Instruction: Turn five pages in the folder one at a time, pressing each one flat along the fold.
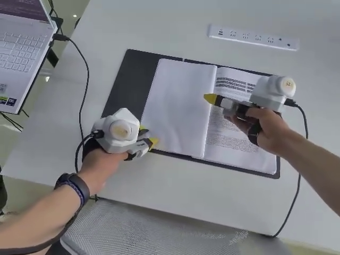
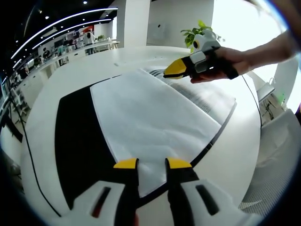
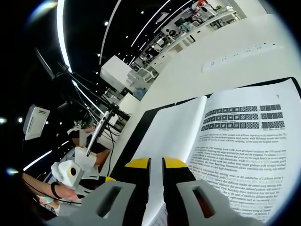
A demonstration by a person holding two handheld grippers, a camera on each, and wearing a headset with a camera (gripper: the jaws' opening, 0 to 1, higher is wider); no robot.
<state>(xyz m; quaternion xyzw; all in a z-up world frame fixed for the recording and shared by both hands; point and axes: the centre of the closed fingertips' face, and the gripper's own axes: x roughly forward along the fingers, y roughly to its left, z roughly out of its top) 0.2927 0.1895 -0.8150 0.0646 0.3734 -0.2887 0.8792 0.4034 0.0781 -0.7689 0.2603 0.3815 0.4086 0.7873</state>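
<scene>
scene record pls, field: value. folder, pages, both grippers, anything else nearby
folder: black, open on white table
left side: blank page, lying nearly flat
right side: printed page, text and a grid figure
left gripper: jaws apart, at the blank page's near corner
right gripper: jaws together, tip by the fold near the top; contact unclear
other: laptop at left, power strip beyond the folder
</scene>
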